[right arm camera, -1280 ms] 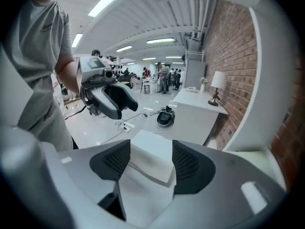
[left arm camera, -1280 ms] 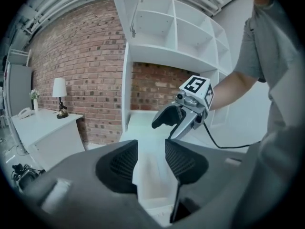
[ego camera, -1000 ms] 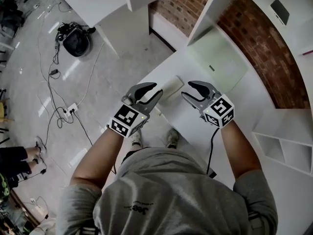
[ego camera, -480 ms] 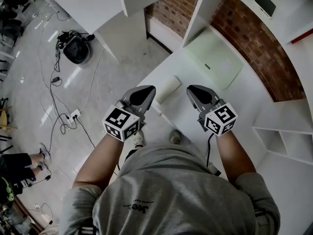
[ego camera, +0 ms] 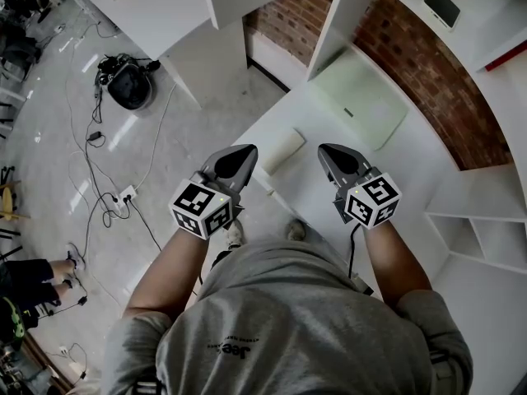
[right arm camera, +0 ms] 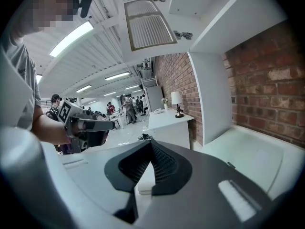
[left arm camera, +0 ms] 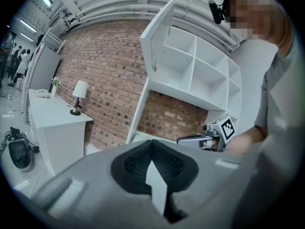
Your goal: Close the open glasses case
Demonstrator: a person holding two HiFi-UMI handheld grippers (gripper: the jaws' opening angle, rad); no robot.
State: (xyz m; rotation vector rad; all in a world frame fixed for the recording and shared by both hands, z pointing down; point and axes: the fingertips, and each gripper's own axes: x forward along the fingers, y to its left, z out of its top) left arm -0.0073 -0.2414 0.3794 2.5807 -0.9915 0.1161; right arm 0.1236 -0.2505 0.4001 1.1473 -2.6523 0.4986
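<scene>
A white oblong glasses case (ego camera: pixel 282 150) lies on the white desk (ego camera: pixel 395 167), near its left edge. From above it looks flat, and I cannot tell how its lid stands. My left gripper (ego camera: pixel 245 151) hovers just left of the case, jaws shut with nothing in them. My right gripper (ego camera: pixel 328 150) hovers just right of it, also shut and empty. In the left gripper view the ribbed pads (left arm camera: pixel 164 159) meet at the tip, and the right gripper (left arm camera: pixel 191 139) shows beyond. In the right gripper view a sliver of the case (right arm camera: pixel 144 176) shows between the jaws.
A pale green mat (ego camera: pixel 362 97) lies further back on the desk against the brick wall. White shelf compartments (ego camera: pixel 482 241) stand at the right. Left of the desk the floor holds cables and a dark bag (ego camera: pixel 128 81). A side desk carries a lamp (left arm camera: pixel 78 93).
Both grippers' jaws have gone from open to shut with nothing between them. Both hands have risen a little above the desk beside the case.
</scene>
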